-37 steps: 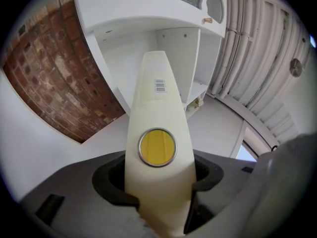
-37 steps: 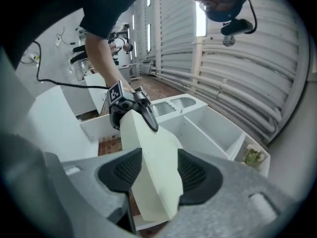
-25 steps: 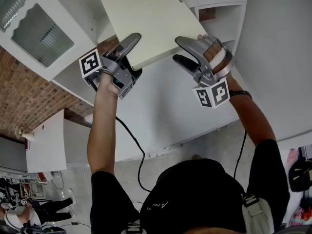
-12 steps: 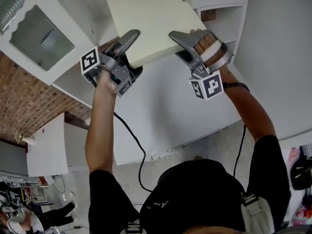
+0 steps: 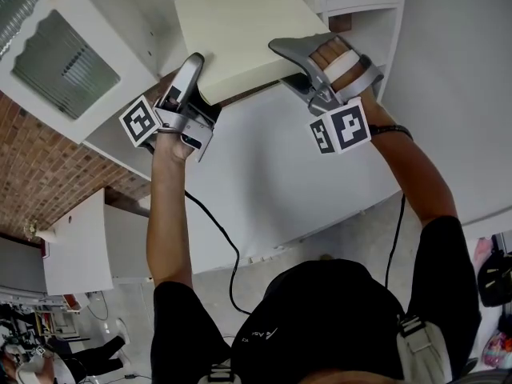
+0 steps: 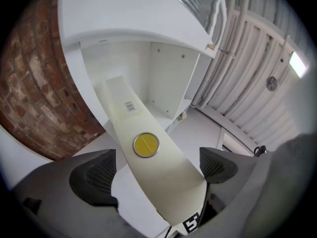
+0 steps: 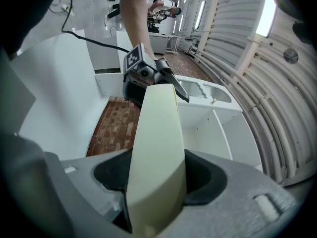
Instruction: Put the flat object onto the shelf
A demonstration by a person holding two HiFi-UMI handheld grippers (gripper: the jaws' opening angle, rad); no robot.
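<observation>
While the person is reaching both arms up toward the white shelf unit, the flat board is hanging tilted just in front of its open compartments. Whether the board is touching the shelf unit cannot be told. The right gripper is clamping the board's near edge on the side closer to the shelf unit's upright dividers. Its jaws are closing, and in the right gripper view the pale board is filling the gap of that gripper, with the pads pressing it from both sides. The left gripper is sitting at the board's other near corner, farther from those dividers. Its jaws are opening. In the left gripper view the board is running between the pads of that gripper without either one pressing it, so this gripper is letting go. A round yellow disc and a small barcode label are showing on that face of the board, whose far end is pointing toward an open compartment of the shelf unit. A brick wall is showing beside the shelf unit.
</observation>
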